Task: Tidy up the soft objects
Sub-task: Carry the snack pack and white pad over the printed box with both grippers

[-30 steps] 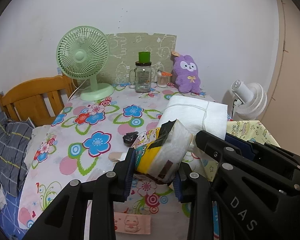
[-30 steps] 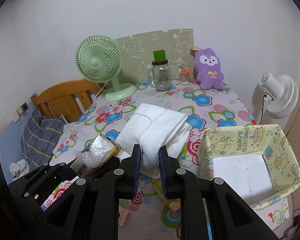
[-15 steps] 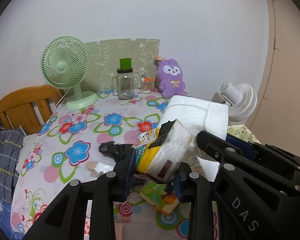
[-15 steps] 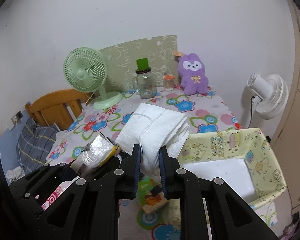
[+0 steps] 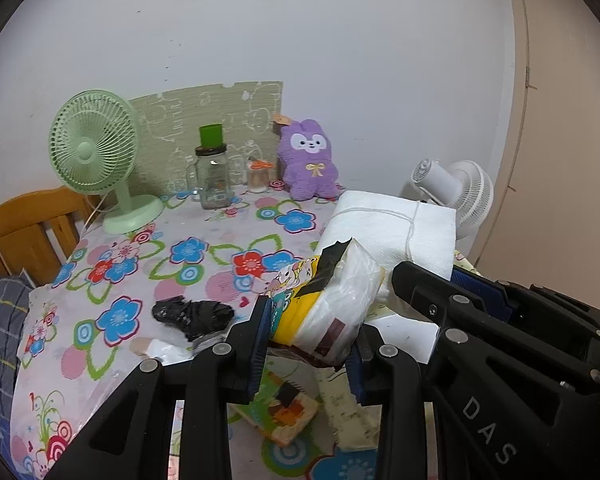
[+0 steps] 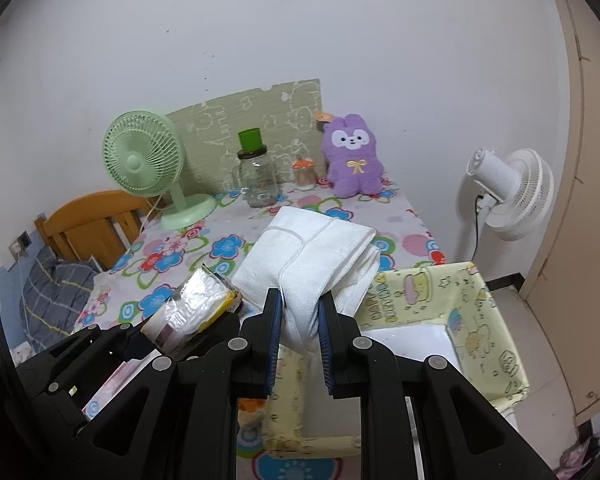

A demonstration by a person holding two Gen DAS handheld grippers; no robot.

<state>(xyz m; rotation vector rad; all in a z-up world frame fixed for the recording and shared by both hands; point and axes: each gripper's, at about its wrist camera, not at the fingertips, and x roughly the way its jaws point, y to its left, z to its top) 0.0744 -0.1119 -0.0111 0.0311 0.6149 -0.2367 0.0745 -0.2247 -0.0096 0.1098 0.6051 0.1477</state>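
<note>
- Left gripper [image 5: 309,342]: fingers [image 5: 260,344] clamped on a tissue pack [image 5: 332,300] with yellow cartoon wrapping, held up above the flowered surface [image 5: 148,264].
- Right gripper [image 6: 300,338]: fingers [image 6: 274,336] pinched tight on a folded white towel [image 6: 308,248], lifted clear, just right of the tissue pack.
- Below the towel, at the near right edge of the surface: a yellow cartoon-print fabric bin [image 6: 476,312], open, white bottom showing.
- On the surface near the left gripper: a crumpled black bag [image 5: 192,316] and a small picture book [image 5: 284,412].
- Far side by the wall: green desk fan [image 5: 96,160] on the left, glass jar [image 5: 213,178] with a green cap in the middle, purple plush rabbit [image 5: 310,160] to its right.
- Beyond the right edge: a white standing fan [image 6: 512,196].
</note>
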